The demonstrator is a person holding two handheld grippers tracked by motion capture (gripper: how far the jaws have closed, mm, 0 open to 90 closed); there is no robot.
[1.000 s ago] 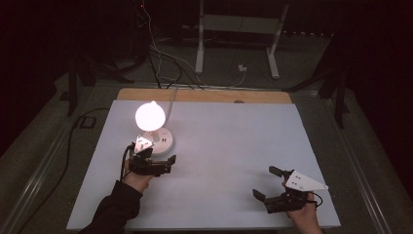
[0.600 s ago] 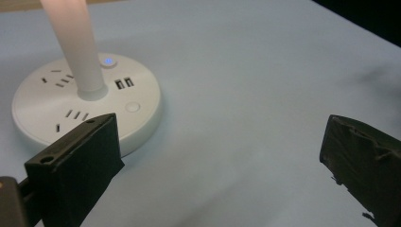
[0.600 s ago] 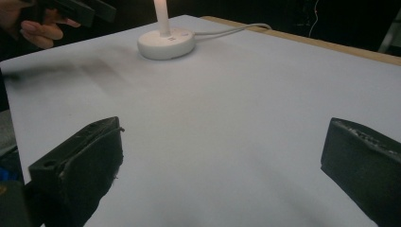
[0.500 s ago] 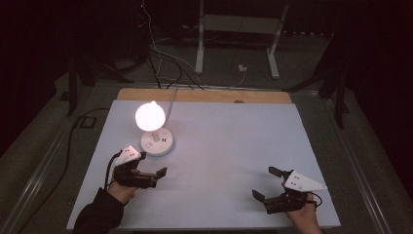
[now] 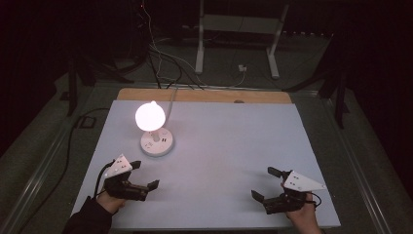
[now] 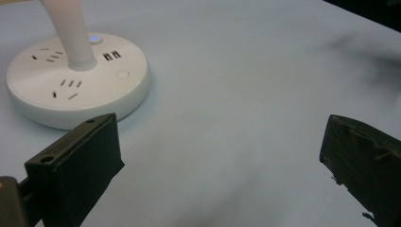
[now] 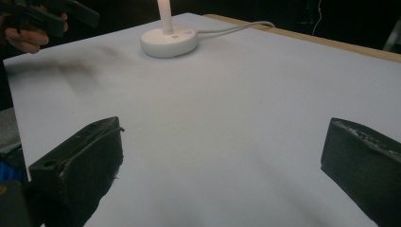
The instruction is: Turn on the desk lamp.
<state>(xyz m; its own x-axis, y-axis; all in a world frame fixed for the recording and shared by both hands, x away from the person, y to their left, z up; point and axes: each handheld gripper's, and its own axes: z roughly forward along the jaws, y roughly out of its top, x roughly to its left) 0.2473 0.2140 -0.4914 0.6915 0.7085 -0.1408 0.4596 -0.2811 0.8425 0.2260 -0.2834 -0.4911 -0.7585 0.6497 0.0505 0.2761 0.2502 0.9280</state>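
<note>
Dark room, white counter [image 5: 229,146]. Lit lamp [image 5: 150,117] on round base [image 5: 157,143]. Left hand-held gripper [image 5: 144,176] near base, spread, empty; right hand-held gripper [image 5: 265,184] well apart, spread, empty.

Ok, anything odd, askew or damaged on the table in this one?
Nothing stands out. The lit lamp stands upright on its round socket base, cable trailing off the far edge. Left gripper and right gripper are open, holding nothing.
</note>
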